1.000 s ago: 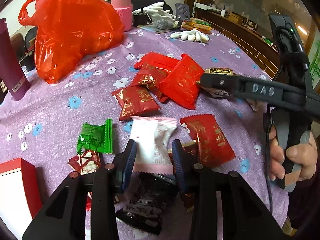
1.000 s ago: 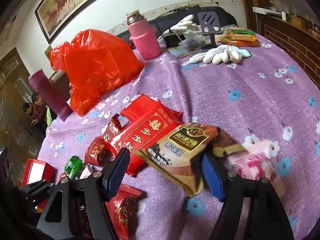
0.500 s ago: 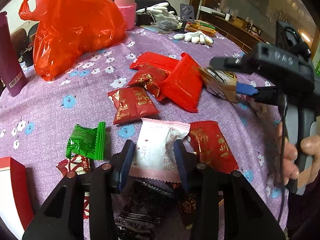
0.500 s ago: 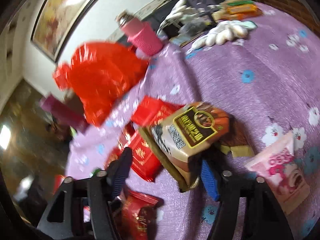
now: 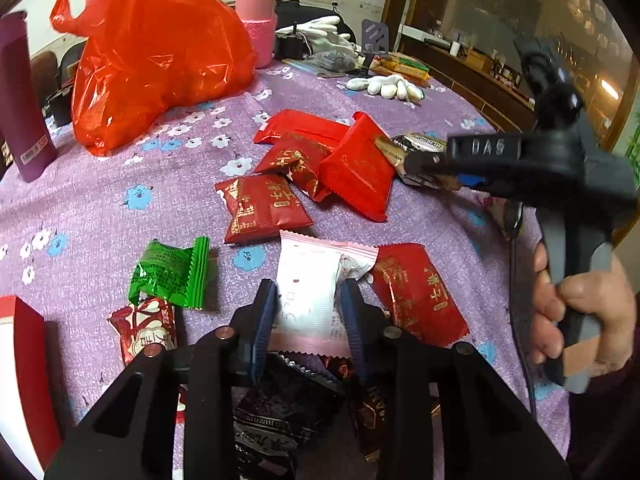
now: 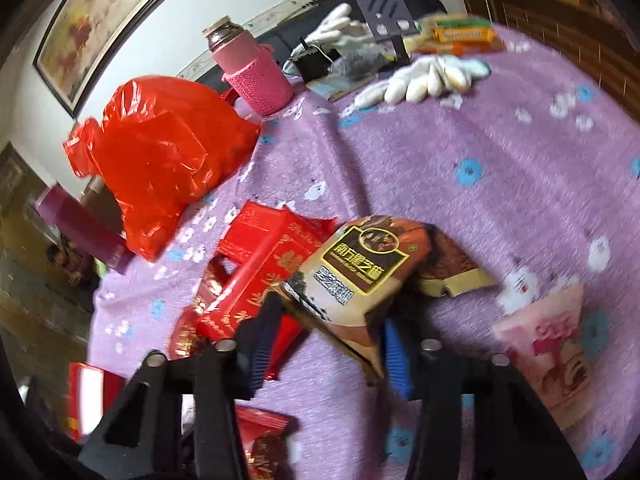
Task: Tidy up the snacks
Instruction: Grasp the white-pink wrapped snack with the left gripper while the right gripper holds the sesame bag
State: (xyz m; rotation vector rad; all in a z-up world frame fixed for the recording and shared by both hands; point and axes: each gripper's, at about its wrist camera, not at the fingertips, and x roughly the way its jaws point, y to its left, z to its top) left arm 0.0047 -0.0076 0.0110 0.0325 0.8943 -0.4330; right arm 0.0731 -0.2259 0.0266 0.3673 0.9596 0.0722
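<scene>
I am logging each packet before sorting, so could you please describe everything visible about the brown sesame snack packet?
The brown sesame snack packet is a glossy, crinkled foil pouch, tan and dark brown, with a black, yellow-edged label. It tilts with one end raised, between the pads of the right gripper, whose jaws have just been closing on it. It overlaps a red packet on the purple cloth.

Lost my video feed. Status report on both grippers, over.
Left gripper shut on white-pink packet. Right gripper, jaws just closing, shut on brown sesame packet. Loose red packets crowd the purple cloth.
</scene>
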